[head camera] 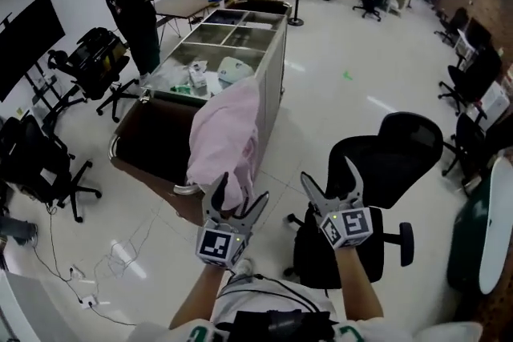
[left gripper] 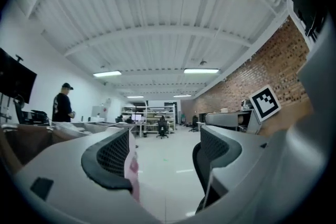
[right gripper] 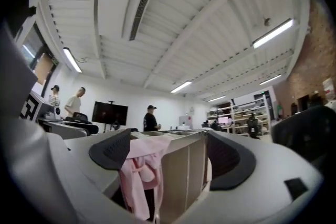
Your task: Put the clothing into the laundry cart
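A pink garment (head camera: 224, 136) hangs over the near corner of the laundry cart (head camera: 276, 52), partly inside the brown cloth bin (head camera: 148, 136) and partly down the outside. Just below its lower hem, my left gripper (head camera: 240, 190) is open with nothing between its fingers. In the left gripper view a strip of the pink garment (left gripper: 134, 170) shows beside the left finger (left gripper: 113, 152), outside the gap. To the right, my right gripper (head camera: 329, 172) is also open and empty. In the right gripper view the pink garment (right gripper: 139, 170) and the cart's wall (right gripper: 184, 165) lie beyond the jaws.
A black office chair (head camera: 377, 172) stands right of the cart, under my right gripper. A person in black (head camera: 128, 12) stands at the cart's far left. More chairs (head camera: 44, 164) and floor cables (head camera: 104, 260) are on the left. The cart's metal compartments hold bags and packets (head camera: 204, 76).
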Motion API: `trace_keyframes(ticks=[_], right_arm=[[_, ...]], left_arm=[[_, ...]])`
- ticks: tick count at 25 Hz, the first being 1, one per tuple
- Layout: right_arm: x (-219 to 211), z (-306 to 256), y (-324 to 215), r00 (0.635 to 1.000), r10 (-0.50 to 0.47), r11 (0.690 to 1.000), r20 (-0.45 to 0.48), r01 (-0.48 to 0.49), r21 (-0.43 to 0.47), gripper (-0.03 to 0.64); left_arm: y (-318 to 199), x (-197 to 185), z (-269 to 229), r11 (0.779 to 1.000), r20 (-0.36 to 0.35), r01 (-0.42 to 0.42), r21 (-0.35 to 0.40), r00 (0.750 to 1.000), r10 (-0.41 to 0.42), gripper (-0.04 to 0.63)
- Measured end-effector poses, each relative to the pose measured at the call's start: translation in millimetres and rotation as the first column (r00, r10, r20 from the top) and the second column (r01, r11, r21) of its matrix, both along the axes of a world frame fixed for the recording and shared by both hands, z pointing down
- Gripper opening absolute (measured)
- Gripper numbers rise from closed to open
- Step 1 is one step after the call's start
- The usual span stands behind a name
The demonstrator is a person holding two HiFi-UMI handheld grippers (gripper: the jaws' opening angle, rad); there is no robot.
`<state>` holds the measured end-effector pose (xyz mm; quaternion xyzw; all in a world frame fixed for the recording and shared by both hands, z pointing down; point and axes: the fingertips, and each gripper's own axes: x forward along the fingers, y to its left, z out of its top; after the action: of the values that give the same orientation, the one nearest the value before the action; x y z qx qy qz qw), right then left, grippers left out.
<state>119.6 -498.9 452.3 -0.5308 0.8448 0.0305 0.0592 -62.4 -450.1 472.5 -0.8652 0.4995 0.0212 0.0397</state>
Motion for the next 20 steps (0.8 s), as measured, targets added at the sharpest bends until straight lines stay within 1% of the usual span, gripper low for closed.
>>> trace_keyframes(ticks=[2, 4, 7, 10, 11, 13, 17, 20], right_arm=[[50.1, 1.6, 21.0, 0.992, 0.123, 0.992, 0.012, -0.123, 0.000, 0.482], [88.8, 1.9, 40.1, 0.973, 0.229, 0.973, 0.000, -0.229, 0.011, 0.479], [129.8, 3.6, 69.4, 0.931, 0.363, 0.932, -0.038, -0.362, 0.030, 0.472], [157.4, 12.9, 95.1, 0.888, 0.459, 0.889, -0.044, -0.459, 0.008, 0.466], [163.3, 15.9, 100.6, 0.878, 0.477, 0.879, -0.036, -0.477, -0.005, 0.466], [171.1, 18.0, 107.7, 0.869, 0.494, 0.869, -0.030, -0.494, -0.011, 0.466], [179.6, 16.8, 115.4, 0.860, 0.508, 0.861, -0.038, -0.509, -0.004, 0.465], [182.0, 17.6, 119.3, 0.859, 0.511, 0.859, -0.030, -0.512, -0.008, 0.463]], left_arm=[[-3.9, 34.6, -4.7, 0.999, -0.009, -0.051, 0.009, 0.999, 0.051, 0.405], [-4.4, 60.5, -8.6, 0.997, -0.013, -0.077, 0.023, 0.997, 0.077, 0.405], [-3.0, 88.2, -4.8, 0.993, -0.010, -0.115, 0.037, 0.993, 0.115, 0.405], [-0.1, 110.2, 2.0, 0.986, 0.002, -0.160, 0.053, 0.987, 0.160, 0.405], [0.8, 115.3, 2.7, 0.985, 0.005, -0.166, 0.051, 0.986, 0.166, 0.405], [1.7, 122.2, 5.7, 0.985, 0.003, -0.170, 0.036, 0.985, 0.170, 0.405], [5.9, 137.6, -1.4, 0.979, -0.016, -0.205, 0.015, 0.979, 0.205, 0.405], [7.4, 143.8, -0.4, 0.974, -0.007, -0.224, 0.019, 0.975, 0.224, 0.405]])
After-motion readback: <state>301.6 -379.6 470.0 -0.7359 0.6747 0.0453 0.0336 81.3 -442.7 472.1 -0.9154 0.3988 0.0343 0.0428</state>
